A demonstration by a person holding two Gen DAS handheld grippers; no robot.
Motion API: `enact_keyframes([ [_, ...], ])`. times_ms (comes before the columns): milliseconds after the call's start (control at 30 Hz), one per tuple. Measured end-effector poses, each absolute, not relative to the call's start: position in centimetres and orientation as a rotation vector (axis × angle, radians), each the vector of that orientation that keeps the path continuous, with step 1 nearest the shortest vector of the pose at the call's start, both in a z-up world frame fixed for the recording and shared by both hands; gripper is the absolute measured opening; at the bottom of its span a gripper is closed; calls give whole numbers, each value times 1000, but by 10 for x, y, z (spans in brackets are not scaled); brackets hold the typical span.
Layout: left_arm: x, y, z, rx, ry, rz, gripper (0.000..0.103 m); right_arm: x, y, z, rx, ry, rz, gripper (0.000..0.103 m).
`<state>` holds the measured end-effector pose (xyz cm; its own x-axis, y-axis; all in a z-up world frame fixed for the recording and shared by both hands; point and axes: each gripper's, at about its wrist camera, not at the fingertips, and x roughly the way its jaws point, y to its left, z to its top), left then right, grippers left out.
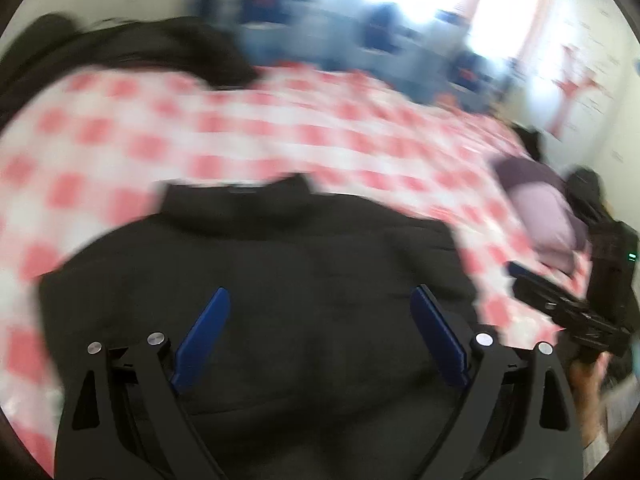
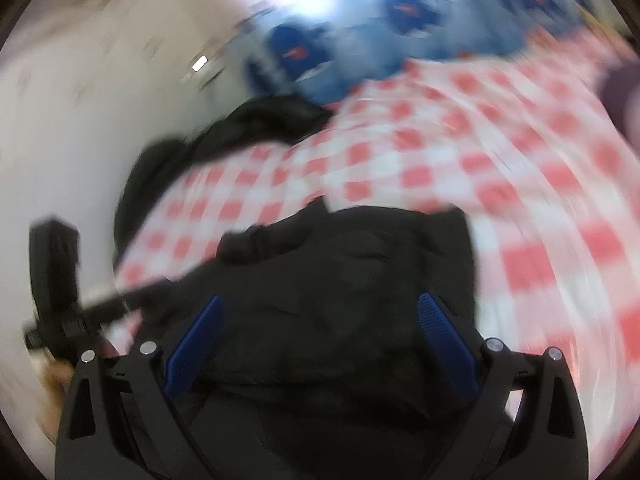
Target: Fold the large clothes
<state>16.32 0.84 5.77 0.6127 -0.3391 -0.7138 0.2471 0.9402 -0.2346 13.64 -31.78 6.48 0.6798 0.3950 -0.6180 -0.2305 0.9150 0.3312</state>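
While both cameras smear with motion blur, the picture is clear enough: a black padded jacket (image 1: pixel 256 288) lies on the red-and-white checked tablecloth (image 1: pixel 248 128), down by the near edge of the table, collar pointing toward the far edge. The left gripper (image 1: pixel 320 320) hangs over the jacket's body with its blue pads (image 1: pixel 204 336) spread wide and nothing between them. Same story on the other side: the right gripper (image 2: pixel 320 328) is wide apart too, poised over the jacket (image 2: pixel 352 272), holding nothing. In the left view the right gripper (image 1: pixel 568 312) shows near the table's right edge; in the right view the left one (image 2: pixel 60 288) sits off the left edge.

The jacket already looks bunched into a compact block, sleeves apparently tucked in, so I'd call this mid-fold, between grasps. Whether either claw touches the fabric I can't tell through the blur.

At the far left corner another dark garment (image 2: pixel 224 136) is heaped, and a purple garment (image 1: pixel 544 208) sits at the right edge, so more work is waiting.

Next up, I'd guess, each claw needs to drop onto a hem or a shoulder edge, pinch through the puffy layers, and carry it over evenly. Thick padding will want a deep bite, or it slips.
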Motion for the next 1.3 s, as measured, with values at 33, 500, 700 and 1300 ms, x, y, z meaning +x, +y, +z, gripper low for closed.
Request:
enact_keyframes([
  [33,163,36,52,-150,861,-299,88,143,-311,62,199,759,359,94],
  [500,177,83,-29,-235,1054,-218,88,197,-326,-25,99,1097,202,96],
  [700,150,112,12,-261,925,-202,90,187,-322,38,59,838,239,96],
  [1300,62,186,0,-389,1077,-172,91,95,-413,11,243,1140,270,96],
])
